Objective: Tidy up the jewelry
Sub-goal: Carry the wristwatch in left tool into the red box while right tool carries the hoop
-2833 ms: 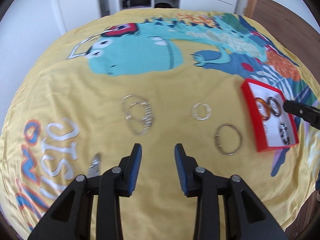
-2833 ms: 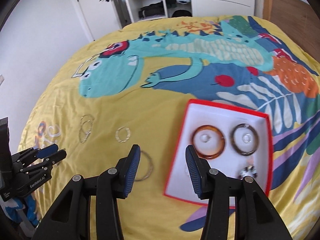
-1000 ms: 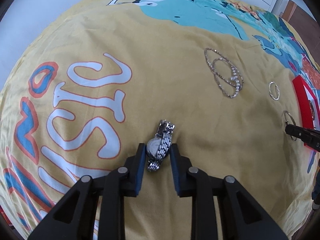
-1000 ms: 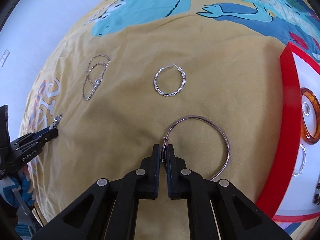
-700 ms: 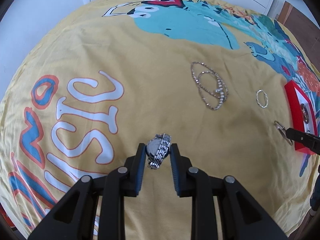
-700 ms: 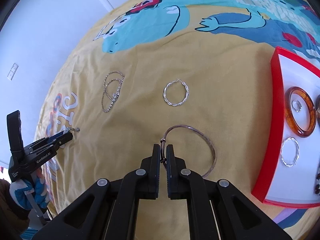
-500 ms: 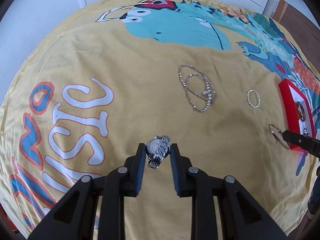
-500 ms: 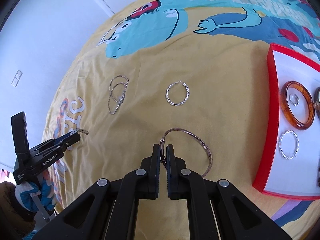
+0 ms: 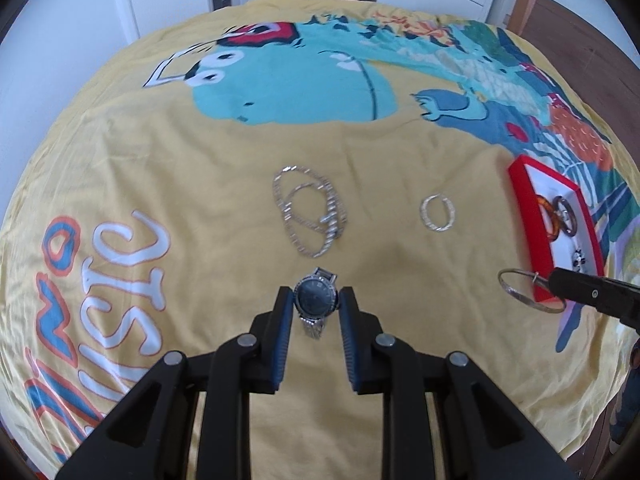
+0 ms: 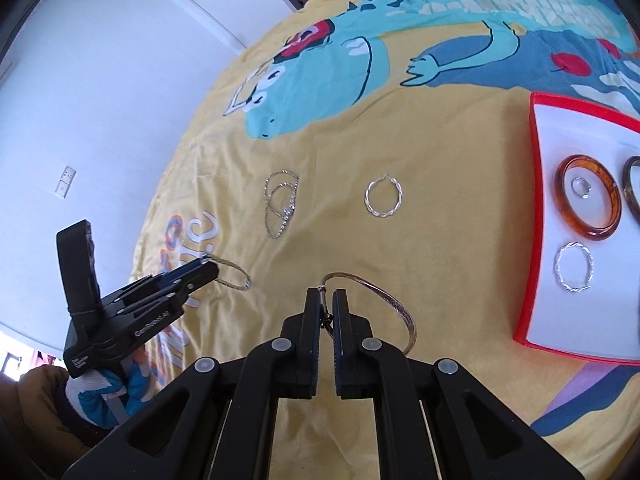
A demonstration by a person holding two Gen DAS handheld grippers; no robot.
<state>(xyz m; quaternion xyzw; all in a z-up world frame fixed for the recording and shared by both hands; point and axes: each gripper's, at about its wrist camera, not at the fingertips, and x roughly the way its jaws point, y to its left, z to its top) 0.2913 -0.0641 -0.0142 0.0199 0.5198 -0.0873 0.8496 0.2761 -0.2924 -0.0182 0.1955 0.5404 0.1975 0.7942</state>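
Presently the left gripper (image 9: 316, 302) is gripping a silver wristwatch (image 9: 316, 301) between its blue pads (image 9: 283, 334), dial facing the camera, metal strap hanging below the tips, watch raised off the yellow bedspread (image 9: 200, 168). In the right wrist view the same left gripper (image 10: 208, 270) is showing white lettering on its black body, reading roughly "GenRobot.AI"; the watch strap is looping out from its tip there. A gloved hand (image 10: 100, 394) in white and blue is holding its handle.

The right gripper (image 10: 326, 304) is pinching the clasp end of a large thin hoop bangle (image 10: 394, 308), jaws nearly together, the hoop arcing forward and right of the tips. In the left wrist view the hoop (image 9: 528, 290) is overlapping the near corner of the red tray (image 9: 520, 188).

Lying on the bedspread ahead of both grippers: a coiled rhinestone chain (image 9: 310, 216) and, to its right and apart from it, a twisted silver hoop (image 9: 437, 213). The red tray (image 10: 534, 216), white inside, is holding an amber bangle (image 10: 588, 202) with a small ring (image 10: 581, 188) inside it, a second twisted silver hoop (image 10: 573, 267) just below, and a darker bangle (image 10: 632, 192) at the frame edge.

Large white orange-edged letters (image 9: 124, 276) are printed on the bedspread at left; they are only partly visible and I cannot read them with confidence
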